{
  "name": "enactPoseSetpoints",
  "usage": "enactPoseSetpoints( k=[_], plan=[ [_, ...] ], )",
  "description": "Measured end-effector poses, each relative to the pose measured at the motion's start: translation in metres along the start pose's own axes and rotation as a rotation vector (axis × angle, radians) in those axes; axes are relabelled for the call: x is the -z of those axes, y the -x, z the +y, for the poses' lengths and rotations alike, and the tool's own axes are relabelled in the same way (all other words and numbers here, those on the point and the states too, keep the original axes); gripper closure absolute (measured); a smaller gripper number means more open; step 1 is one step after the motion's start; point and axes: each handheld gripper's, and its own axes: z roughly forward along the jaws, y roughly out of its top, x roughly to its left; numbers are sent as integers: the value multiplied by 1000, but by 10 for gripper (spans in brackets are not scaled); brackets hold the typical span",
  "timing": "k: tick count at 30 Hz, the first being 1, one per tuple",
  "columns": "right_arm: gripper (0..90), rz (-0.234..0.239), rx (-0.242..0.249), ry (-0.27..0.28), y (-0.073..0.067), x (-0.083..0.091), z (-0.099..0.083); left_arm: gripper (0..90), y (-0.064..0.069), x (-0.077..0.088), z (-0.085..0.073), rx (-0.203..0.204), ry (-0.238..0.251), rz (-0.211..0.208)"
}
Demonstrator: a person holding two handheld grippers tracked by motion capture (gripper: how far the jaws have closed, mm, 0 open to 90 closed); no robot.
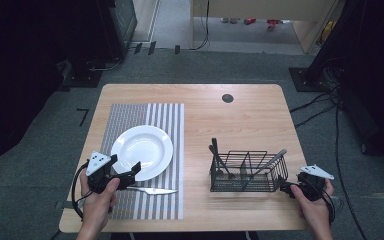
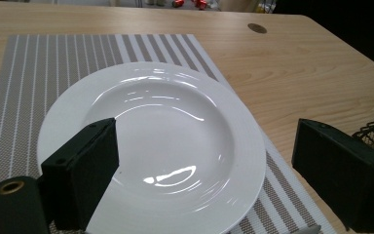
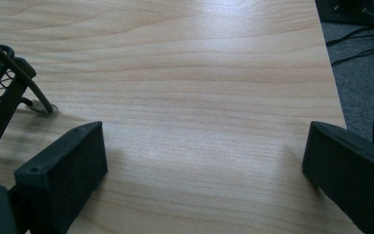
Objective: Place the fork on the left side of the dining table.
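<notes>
Grey carpet and dark equipment ring a pale wooden surface (image 1: 240,120) with rounded corners and a small dark grommet (image 1: 227,98) near its far edge. On the left half lies a grey placemat (image 1: 130,115) with white stripes, and on it sits a white plate (image 1: 142,151), round and deep-welled, with nothing in it.

At the plate's near-left rim, the left gripper (image 1: 130,172) is held in the person's left hand (image 1: 99,200), its grey three-cornered plate on top. Its jaws stand wide apart and hold nothing; in the left gripper view one jaw overlaps the plate's near rim while the other hangs beyond the plate's edge, over the placemat's border and the bare wood. Just nearer the person than the plate, a knife (image 1: 152,190) lies flat on the placemat, blade pointing right, close under the left gripper.

Further right, off the placemat, stands a black wire caddy (image 1: 248,172) with several compartments. Dark-handled cutlery leans in its left compartment, and another utensil tilts out at its right end.

Just beside the caddy's right end, the right gripper (image 1: 286,187) is held low in the person's right hand (image 1: 316,205). Its jaws are also spread wide, with only bare wood between them, and the caddy's corner (image 3: 2,87) shows at the left of the right gripper view.
</notes>
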Motion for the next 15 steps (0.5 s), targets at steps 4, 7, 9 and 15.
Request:
enactPoseSetpoints(
  k=[4,7,9,15],
  plan=[
    [26,0,0,0,0,0,0,101,8,-4,5,-9,5,-16],
    [25,0,0,0,0,0,0,101,14,-7,9,-11,9,-30],
    [25,0,0,0,0,0,0,101,18,-9,11,-15,10,-41],
    [25,0,0,0,0,0,0,101,33,-16,17,-36,11,-76]
  ],
)
